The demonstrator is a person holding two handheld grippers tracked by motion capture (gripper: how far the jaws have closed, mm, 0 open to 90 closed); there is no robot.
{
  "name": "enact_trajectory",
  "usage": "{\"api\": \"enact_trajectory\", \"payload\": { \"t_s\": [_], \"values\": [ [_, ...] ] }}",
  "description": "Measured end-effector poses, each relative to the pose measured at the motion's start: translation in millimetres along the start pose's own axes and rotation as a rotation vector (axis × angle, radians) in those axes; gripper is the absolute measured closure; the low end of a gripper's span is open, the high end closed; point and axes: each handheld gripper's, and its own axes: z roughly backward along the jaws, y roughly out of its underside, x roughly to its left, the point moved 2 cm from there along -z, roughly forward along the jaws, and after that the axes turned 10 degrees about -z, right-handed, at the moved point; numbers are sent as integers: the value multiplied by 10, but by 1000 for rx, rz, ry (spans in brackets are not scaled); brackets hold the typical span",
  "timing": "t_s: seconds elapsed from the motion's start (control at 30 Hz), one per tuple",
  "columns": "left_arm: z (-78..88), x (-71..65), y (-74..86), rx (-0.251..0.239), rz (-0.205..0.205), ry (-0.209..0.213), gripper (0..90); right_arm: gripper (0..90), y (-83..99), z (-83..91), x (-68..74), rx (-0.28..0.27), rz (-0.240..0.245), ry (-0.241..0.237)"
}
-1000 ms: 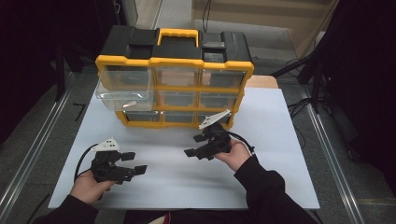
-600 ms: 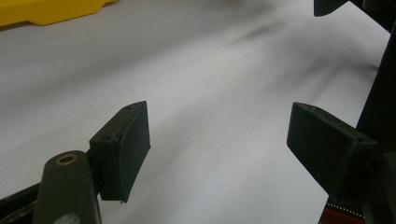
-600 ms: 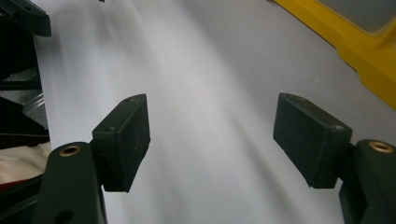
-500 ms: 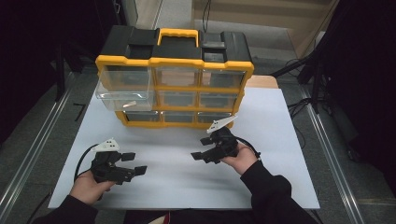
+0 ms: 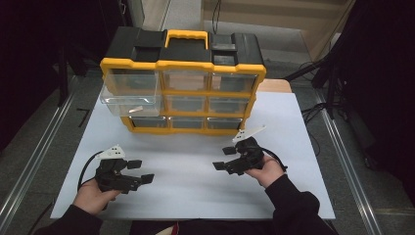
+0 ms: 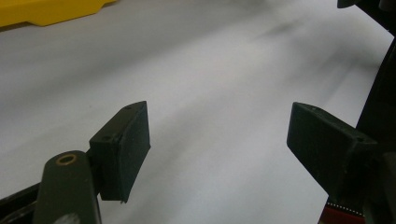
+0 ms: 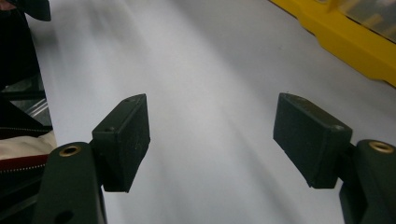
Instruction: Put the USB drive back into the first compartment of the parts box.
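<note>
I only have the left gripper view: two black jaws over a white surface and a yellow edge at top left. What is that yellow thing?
Observer: In the high view it is the yellow-and-black plastic drawer cabinet standing at the far end of the white table.
Operator: Any drawer open?
Observer: Yes, the clear plastic drawer at its left sticks out toward the person; the other drawers sit flush.
Operator: Where is the other gripper?
Observer: The right gripper is above the white table near the cabinet's right corner, jaws open, nothing between them.
Operator: And mine, from above?
Observer: The left gripper sits low at the near left, open and empty.
</note>
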Motion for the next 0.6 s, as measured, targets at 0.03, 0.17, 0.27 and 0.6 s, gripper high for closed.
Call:
{"api": "enact_trajectory", "payload": {
  "t_s": [0.03, 0.17, 0.27, 0.6],
  "values": [
    [1, 0, 0, 0, 0, 0, 225, 253, 16, 20, -14, -7, -2, 0],
    [-1, 0, 0, 0, -1, -2, 225, 253, 93, 98, -57, -20, -16, 11],
    [-1, 4, 3, 8, -2, -2, 225, 253, 150, 149, -85, -25, -24, 23],
    [0, -2, 2, 3, 0, -3, 225, 253, 352, 341, -170, -47, -56, 51]
  ]
}}
